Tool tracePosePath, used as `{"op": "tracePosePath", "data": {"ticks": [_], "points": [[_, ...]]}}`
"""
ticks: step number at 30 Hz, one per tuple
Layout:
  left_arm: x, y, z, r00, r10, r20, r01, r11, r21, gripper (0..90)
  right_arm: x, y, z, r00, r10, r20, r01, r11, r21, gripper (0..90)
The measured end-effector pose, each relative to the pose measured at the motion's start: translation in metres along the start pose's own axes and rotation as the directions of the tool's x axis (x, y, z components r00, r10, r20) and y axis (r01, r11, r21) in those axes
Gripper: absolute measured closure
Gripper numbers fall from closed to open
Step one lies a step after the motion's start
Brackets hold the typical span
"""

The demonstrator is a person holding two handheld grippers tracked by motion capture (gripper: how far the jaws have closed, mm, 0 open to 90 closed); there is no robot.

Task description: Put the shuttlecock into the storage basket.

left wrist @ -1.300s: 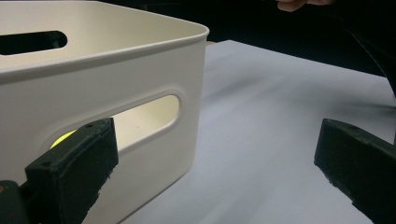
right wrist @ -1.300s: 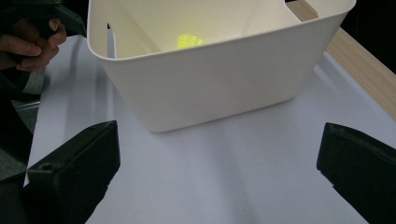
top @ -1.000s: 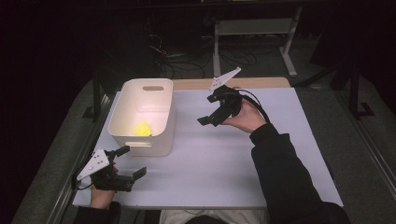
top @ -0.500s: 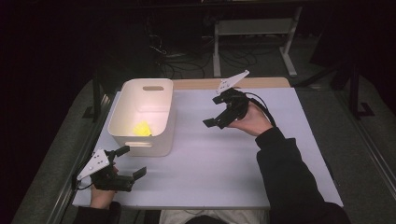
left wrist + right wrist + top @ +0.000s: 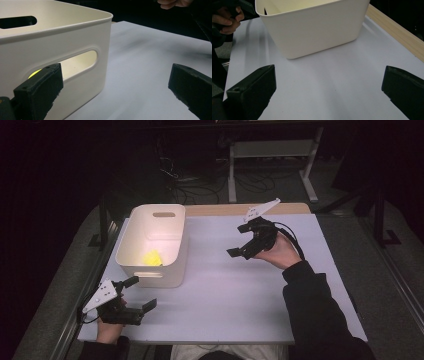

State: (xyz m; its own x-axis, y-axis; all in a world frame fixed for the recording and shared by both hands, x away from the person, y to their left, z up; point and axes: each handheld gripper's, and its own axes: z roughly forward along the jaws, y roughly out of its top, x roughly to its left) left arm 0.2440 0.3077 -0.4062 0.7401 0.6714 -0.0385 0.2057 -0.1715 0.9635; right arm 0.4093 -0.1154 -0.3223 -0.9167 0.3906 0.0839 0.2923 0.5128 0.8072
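Note:
A white bin (image 5: pixel 131 254) stands on the left half of the white table top (image 5: pixel 225 290), and a small yellow thing (image 5: pixel 151 257) lies inside it. My left gripper (image 5: pixel 140 293) rests at the table's near left corner, open and holding nothing, just in front of the bin (image 5: pixel 55 45). Through the bin's handle slot the yellow thing (image 5: pixel 35 73) shows. My right gripper (image 5: pixel 241 242) hovers over the table to the right of the bin, open and holding nothing, its jaws pointing left at the bin (image 5: pixel 317 27).
A wooden strip (image 5: pixel 235 210) runs along the table's far edge, also seen as the wooden strip (image 5: pixel 397 32). A metal stand (image 5: pixel 270 150) and cables lie on the dark floor behind. The hand holding the left gripper (image 5: pixel 227 18) shows beyond the bin.
The right gripper has drifted to the right and a little nearer the person, away from the bin. The left gripper has stayed put.

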Motion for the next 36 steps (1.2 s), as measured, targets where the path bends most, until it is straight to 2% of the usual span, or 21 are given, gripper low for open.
{"op": "tracePosePath", "data": {"ticks": [17,23,36], "points": [[0.0,0.0,0.0,1.0,-0.001,-0.002,0.001,1.0,0.001,0.0,-0.005,-0.022,-0.018,0.9986,0.041,0.034,-0.04,0.999,-0.01,0.0],[0.0,0.0,0.0,1.0,-0.003,-0.005,0.003,1.0,0.001,0.0,-0.01,-0.041,-0.025,0.996,0.07,0.055,-0.069,0.997,-0.016,0.0],[0.0,0.0,0.0,1.0,-0.001,-0.008,0.001,1.0,0.0,0.0,-0.014,-0.063,-0.036,0.9909,0.104,0.085,-0.103,0.995,-0.018,0.0]]}}
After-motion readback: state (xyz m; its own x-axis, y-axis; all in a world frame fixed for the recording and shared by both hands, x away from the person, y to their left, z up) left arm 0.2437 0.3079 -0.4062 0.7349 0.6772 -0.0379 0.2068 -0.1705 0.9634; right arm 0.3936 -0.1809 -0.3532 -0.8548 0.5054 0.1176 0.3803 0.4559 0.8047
